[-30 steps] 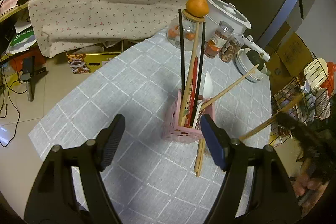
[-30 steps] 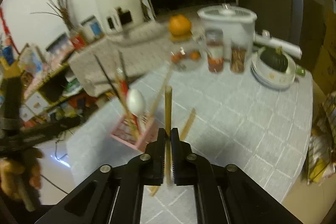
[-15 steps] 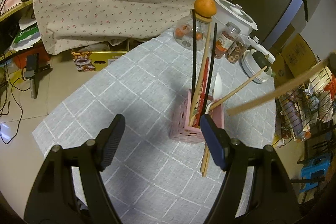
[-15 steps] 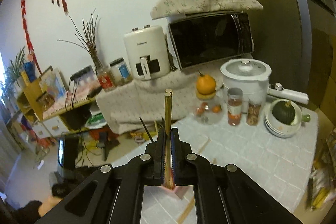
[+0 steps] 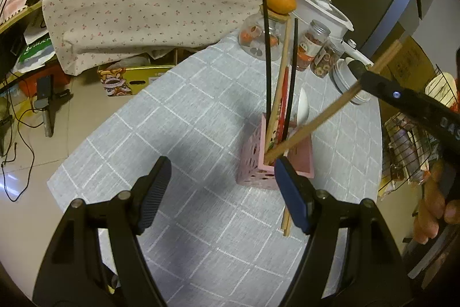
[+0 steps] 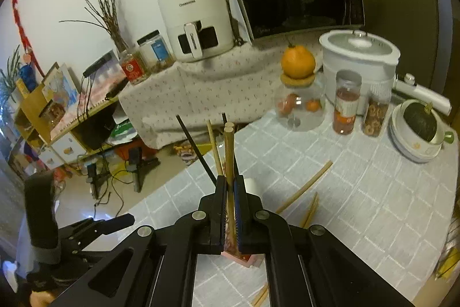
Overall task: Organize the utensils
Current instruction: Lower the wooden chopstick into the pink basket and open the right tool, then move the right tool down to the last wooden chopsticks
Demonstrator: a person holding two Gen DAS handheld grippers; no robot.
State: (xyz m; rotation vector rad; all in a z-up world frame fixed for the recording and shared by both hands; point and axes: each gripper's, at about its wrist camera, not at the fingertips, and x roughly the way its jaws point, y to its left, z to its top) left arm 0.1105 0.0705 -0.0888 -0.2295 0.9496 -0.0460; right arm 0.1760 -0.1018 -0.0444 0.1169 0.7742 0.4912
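A pink perforated utensil holder (image 5: pixel 258 166) stands on the grey checked tablecloth (image 5: pixel 184 117). It holds two black chopsticks (image 5: pixel 267 71), a wooden one, a red utensil and a white spoon (image 5: pixel 303 105). My right gripper (image 5: pixel 364 80) comes in from the right, shut on a pair of wooden chopsticks (image 5: pixel 316 121) whose lower tips touch the holder's near rim. In the right wrist view that gripper (image 6: pixel 229 183) pinches the same wooden chopsticks (image 6: pixel 229 146) above the holder (image 6: pixel 244 258). My left gripper (image 5: pixel 222 192) stands open just in front of the holder, empty.
Loose wooden chopsticks (image 6: pixel 304 189) lie on the cloth right of the holder, and more (image 5: pixel 286 220) lie in front of it. At the table's far end stand a glass jar with an orange (image 5: pixel 280 0) on top, two snack jars, a white cooker (image 6: pixel 359 53) and stacked bowls (image 6: pixel 414 140).
The right gripper swung in from the right with the wooden chopsticks, bringing their tips down to the holder's rim. The left gripper stayed open in place.
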